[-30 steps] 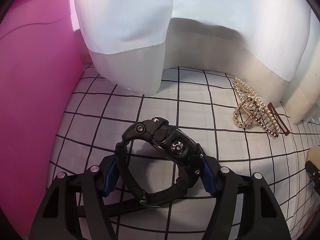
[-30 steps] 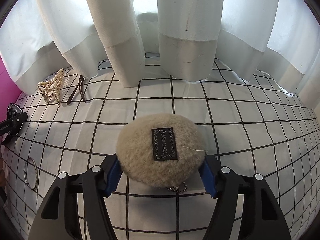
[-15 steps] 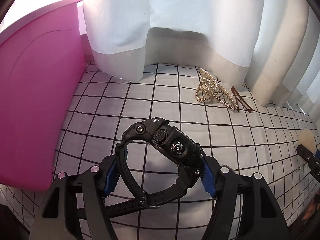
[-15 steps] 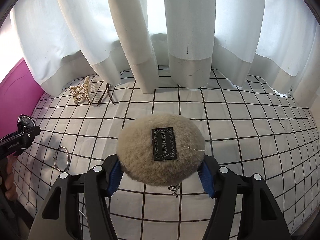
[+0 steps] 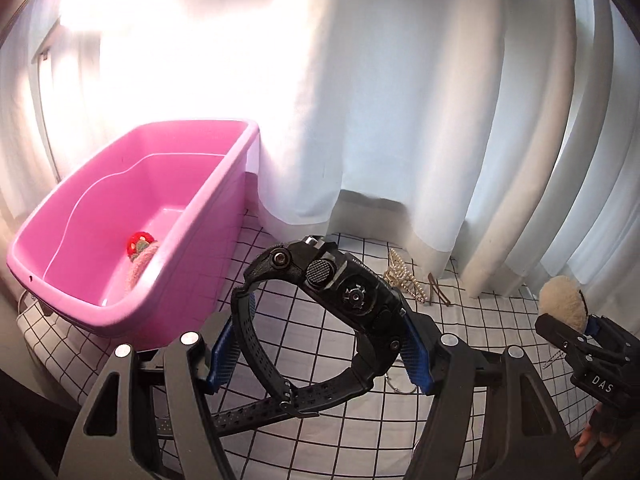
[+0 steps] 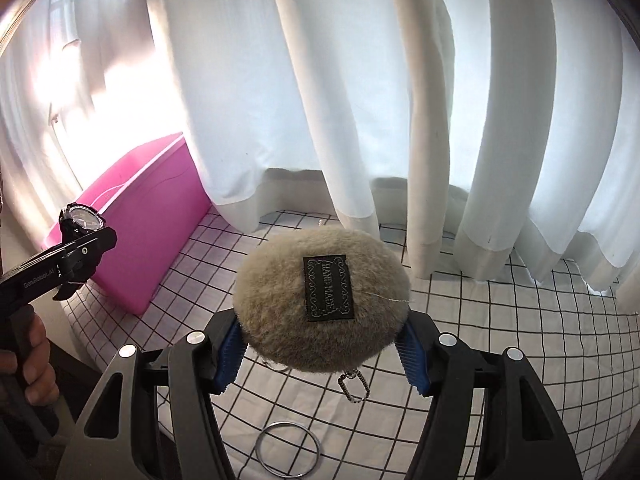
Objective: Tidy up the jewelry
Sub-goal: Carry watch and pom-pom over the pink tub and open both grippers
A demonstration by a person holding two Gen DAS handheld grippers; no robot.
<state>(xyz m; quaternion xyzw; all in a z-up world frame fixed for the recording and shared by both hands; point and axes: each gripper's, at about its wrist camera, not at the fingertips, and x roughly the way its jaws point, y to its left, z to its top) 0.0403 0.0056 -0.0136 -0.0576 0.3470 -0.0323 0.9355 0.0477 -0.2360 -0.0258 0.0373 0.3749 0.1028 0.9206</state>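
Beige fleece pouch [image 6: 322, 300], with a black tag reading "HAND MADE", is clamped in the right hand-held gripper [image 6: 320, 354], held above the checked counter [image 6: 500, 332]. "DAS" is read on that gripper's body in the left view. A black watch [image 5: 320, 316] is pinched by the left hand-held gripper [image 5: 316, 354], marked "GenRobot.AI", beside the pink tub [image 5: 120, 240]. A metal ring [image 6: 288, 454], pearl hair claw [image 5: 404, 280] and brown clip [image 5: 438, 292] lie on the cloth.

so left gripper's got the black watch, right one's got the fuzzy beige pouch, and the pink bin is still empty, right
Not quite: the pink bin is not empty. The left wrist view shows a small red-topped item lying inside it. The rest holds: the left gripper holds the black watch, the right gripper the fuzzy beige pouch.
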